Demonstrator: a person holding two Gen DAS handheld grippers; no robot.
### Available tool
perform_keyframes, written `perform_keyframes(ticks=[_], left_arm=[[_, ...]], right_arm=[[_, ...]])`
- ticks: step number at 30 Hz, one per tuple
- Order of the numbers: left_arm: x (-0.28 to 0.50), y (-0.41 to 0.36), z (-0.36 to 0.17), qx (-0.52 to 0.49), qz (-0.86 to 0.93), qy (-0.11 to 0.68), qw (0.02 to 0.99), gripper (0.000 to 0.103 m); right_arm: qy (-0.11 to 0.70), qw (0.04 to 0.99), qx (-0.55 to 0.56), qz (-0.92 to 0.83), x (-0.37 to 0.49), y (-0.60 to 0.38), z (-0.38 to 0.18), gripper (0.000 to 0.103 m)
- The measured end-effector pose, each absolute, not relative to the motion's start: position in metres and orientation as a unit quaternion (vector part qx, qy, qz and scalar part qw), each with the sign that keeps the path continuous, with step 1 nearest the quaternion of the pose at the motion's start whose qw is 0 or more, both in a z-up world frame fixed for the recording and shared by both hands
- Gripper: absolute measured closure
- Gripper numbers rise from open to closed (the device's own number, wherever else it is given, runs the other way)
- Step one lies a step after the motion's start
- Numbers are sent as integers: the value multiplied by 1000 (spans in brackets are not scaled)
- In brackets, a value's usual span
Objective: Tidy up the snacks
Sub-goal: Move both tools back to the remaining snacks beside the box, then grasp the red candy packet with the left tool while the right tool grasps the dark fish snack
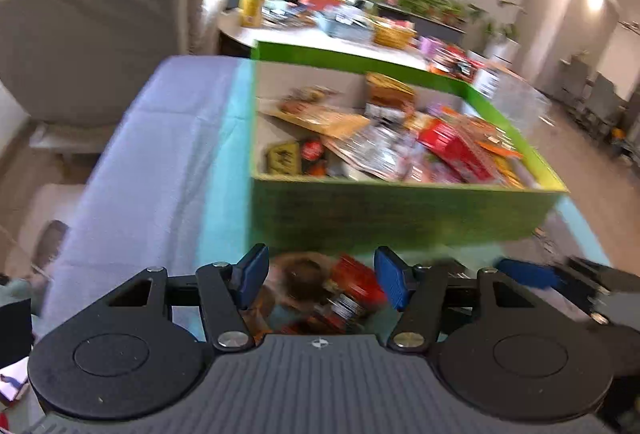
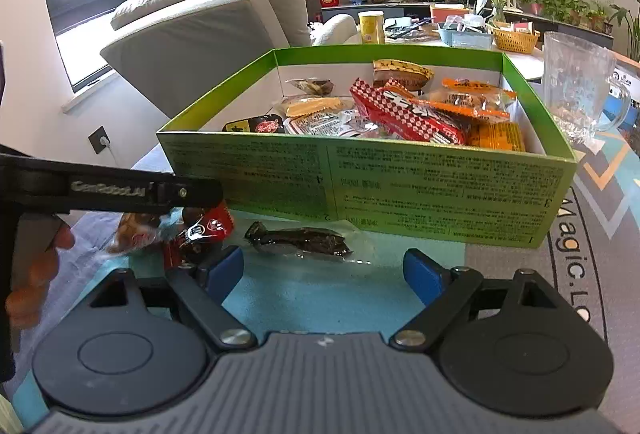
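A green cardboard box [image 2: 400, 186] holds several snack packets, among them a red checked one [image 2: 404, 114]. In front of it, on the teal mat, lie a dark packet [image 2: 300, 240], a red packet [image 2: 208, 228] and a clear packet of brown pieces [image 2: 132, 230]. My left gripper [image 1: 322, 266] hangs open just over the red packet [image 1: 356, 278] and the brown one [image 1: 298, 274]; its pads flank them, and the blur hides any contact. From the right wrist view the left gripper [image 2: 200, 194] reaches in from the left. My right gripper [image 2: 323, 258] is open and empty, just short of the dark packet.
A clear glass mug [image 2: 576, 86] stands right of the box. A grey sofa [image 2: 200, 26] is at the back left. Behind the box a round table [image 2: 424, 40] carries a yellow can [image 2: 372, 28], a yellow basket [image 2: 514, 38] and other items. A person's hand [image 2: 40, 266] holds the left gripper.
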State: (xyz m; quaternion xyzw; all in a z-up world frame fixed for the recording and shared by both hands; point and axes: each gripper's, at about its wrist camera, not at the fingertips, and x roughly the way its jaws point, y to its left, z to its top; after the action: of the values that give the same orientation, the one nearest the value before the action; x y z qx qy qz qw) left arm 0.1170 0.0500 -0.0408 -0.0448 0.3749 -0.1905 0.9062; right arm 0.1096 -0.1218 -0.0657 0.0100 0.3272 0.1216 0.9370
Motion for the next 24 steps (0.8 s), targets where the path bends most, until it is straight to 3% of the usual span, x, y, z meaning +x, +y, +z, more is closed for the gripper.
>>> perform_keyframes(ticks=[24], left_arm=[[107, 43, -46, -8, -218, 406, 888, 48]], right_arm=[[322, 940, -25, 112, 104, -123, -69, 50]])
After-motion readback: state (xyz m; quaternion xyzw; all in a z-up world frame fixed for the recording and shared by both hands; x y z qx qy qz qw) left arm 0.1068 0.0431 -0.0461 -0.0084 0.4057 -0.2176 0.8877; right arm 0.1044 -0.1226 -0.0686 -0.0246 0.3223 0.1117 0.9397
